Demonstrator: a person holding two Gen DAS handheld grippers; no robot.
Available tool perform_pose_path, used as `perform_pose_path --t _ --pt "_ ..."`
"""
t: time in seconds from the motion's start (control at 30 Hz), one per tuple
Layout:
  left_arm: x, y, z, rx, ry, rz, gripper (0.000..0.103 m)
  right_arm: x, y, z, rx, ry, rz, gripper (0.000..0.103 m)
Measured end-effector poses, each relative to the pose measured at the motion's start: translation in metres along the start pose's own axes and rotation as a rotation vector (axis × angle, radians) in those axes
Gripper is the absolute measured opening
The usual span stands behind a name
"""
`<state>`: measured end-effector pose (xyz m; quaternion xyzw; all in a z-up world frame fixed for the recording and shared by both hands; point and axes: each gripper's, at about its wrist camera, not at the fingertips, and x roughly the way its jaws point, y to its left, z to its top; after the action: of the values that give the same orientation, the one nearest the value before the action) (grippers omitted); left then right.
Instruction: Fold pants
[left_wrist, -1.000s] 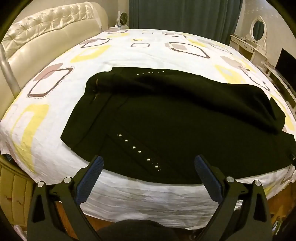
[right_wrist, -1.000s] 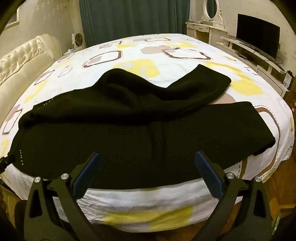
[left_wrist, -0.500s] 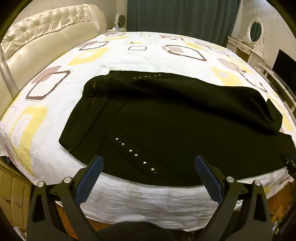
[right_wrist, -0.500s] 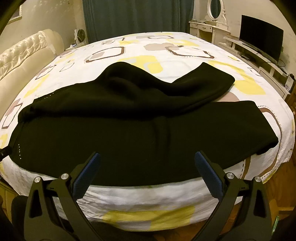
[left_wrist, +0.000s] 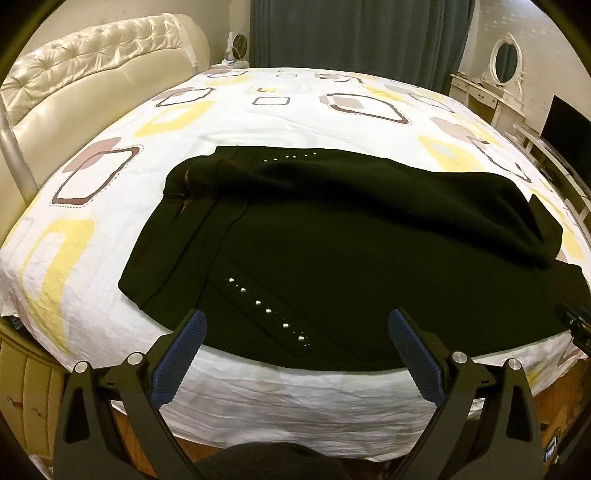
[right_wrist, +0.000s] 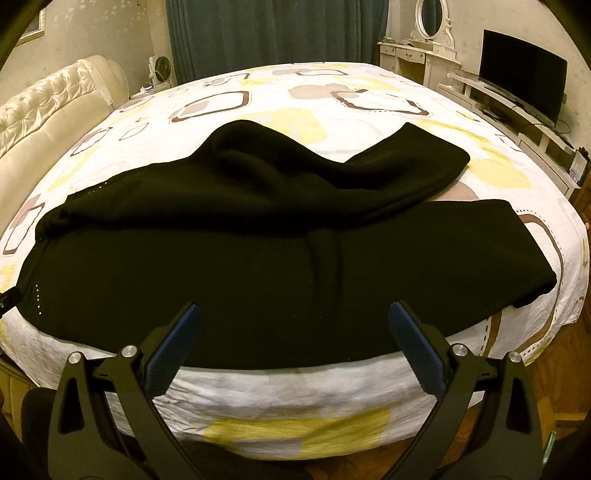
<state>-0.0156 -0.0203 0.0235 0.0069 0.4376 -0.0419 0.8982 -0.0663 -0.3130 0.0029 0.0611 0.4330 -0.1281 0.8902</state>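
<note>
Black pants (left_wrist: 351, 266) spread across the near half of the bed (left_wrist: 295, 110), lying crosswise along its front edge on a white sheet printed with yellow and brown squares. Waistband (left_wrist: 173, 236) at 9 o'clock in the left wrist view, with a slanted row of silver studs (left_wrist: 266, 310) running toward 6 o'clock. Leg ends toward 3 o'clock in the right wrist view: near leg (right_wrist: 424, 266) flat and straight, far leg (right_wrist: 369, 170) rumpled, partly draped over it and bent toward 1 o'clock.

Left tool (left_wrist: 294, 321) spread wide, blue pads apart, nothing pinched, hovering at the bed's front edge near the studded hip. Right tool (right_wrist: 294, 314) likewise spread wide and holding nothing, poised over the front edge near the knee area of the near leg.

Cream tufted headboard (left_wrist: 92, 66) at 10 o'clock, dark curtain (left_wrist: 362, 33) at 12, white vanity with oval mirror (right_wrist: 430, 18) and television (right_wrist: 522, 77) toward 1 to 2 o'clock
</note>
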Motion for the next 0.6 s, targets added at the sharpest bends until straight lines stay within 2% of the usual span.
perform_pose_path --t 0.6 --pt "0.0004 0.0 0.0006 0.002 -0.004 0.001 0.098 0.0017 0.0034 -0.0007 -0.012 0.008 0.001 0.101"
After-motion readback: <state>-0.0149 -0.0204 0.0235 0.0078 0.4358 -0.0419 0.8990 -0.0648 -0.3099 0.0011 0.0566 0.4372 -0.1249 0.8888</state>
